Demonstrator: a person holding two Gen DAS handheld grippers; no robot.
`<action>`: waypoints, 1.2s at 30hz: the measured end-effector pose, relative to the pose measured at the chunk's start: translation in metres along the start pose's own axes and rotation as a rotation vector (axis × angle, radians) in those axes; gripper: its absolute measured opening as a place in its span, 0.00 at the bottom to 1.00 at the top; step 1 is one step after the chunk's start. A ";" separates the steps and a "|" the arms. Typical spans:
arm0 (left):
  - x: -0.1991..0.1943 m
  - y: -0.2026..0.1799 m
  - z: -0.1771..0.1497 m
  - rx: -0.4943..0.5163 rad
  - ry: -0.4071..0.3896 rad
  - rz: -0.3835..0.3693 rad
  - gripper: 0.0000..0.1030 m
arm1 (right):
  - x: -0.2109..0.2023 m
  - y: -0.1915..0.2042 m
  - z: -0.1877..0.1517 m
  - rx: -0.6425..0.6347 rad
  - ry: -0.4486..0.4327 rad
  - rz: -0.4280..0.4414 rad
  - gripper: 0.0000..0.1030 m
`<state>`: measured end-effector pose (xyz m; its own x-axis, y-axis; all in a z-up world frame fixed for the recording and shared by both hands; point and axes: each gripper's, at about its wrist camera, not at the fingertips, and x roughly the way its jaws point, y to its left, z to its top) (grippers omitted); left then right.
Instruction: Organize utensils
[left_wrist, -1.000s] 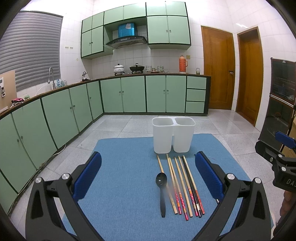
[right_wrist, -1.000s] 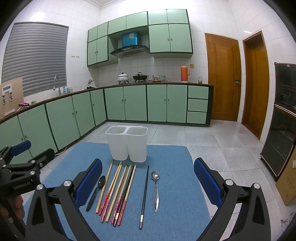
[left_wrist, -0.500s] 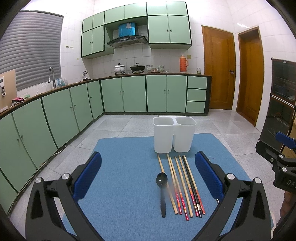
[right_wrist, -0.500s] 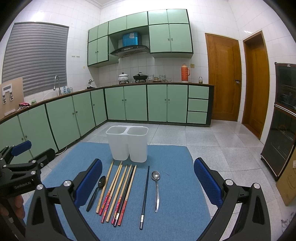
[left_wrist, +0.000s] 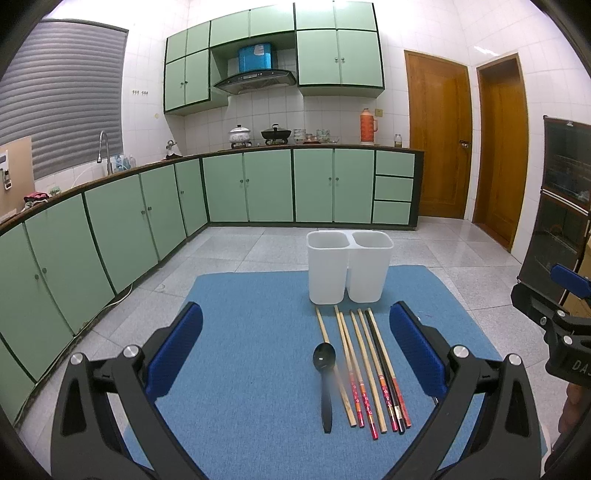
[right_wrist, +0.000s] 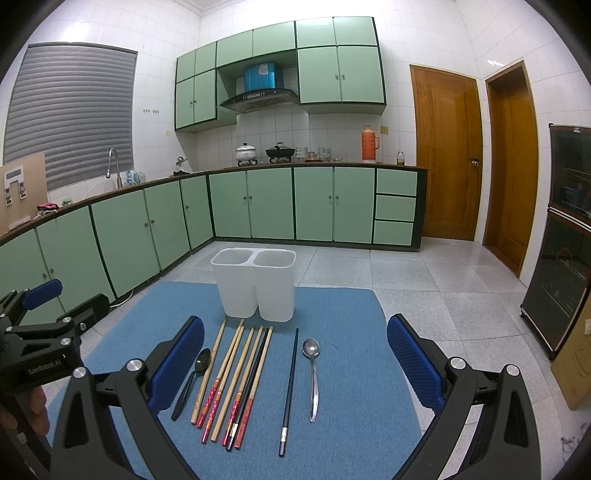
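Blue mat (right_wrist: 354, 369): two spoons (right_wrist: 312, 373) (seven chopsticks (right_wrist: 236, 380)).

left hand-held gripper (right_wrist: 40, 363): "GenRobot.AI" | right hand-held gripper (left_wrist: 569, 363): "DA…" cut off

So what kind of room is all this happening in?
A home kitchen, by the look of it: green cabinets run under a long counter, a range hood hangs above pots on the stove, and a sink faucet stands at the left.
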<state>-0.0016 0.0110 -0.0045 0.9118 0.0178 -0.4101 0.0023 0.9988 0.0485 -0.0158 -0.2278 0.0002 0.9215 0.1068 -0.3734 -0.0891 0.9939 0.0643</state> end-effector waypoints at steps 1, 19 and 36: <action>0.001 0.000 0.000 0.000 0.001 0.000 0.95 | 0.000 0.000 0.000 0.000 0.001 0.000 0.94; 0.001 0.001 -0.001 -0.001 0.003 0.000 0.95 | 0.000 0.000 0.000 -0.001 0.002 0.001 0.94; 0.007 0.003 -0.004 -0.003 0.011 0.003 0.95 | 0.004 0.004 -0.007 0.000 0.009 -0.001 0.94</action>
<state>0.0034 0.0142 -0.0113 0.9072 0.0209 -0.4202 -0.0012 0.9989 0.0470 -0.0148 -0.2232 -0.0076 0.9182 0.1057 -0.3816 -0.0880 0.9941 0.0636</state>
